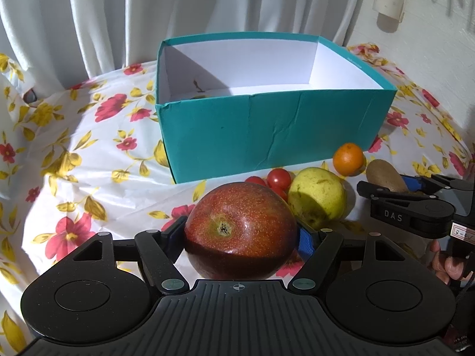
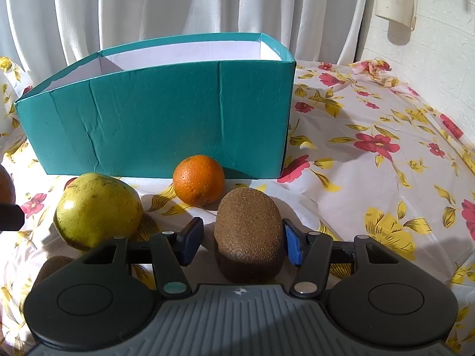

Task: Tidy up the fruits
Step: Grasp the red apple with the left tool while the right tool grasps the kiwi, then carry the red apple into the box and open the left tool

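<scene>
Forward path is blocked by teal box wall; its open top is unobstructed, interior mostly free. Fruit is crowded in front: orange, yellow-green fruit, cherry tomatoes. Open floral surface is left clear right of the box. Curtain closes off the back.

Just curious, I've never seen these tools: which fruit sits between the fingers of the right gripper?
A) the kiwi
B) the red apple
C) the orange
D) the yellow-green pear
A: the right wrist view shows the brown fuzzy kiwi standing between the right gripper fingers.
</scene>
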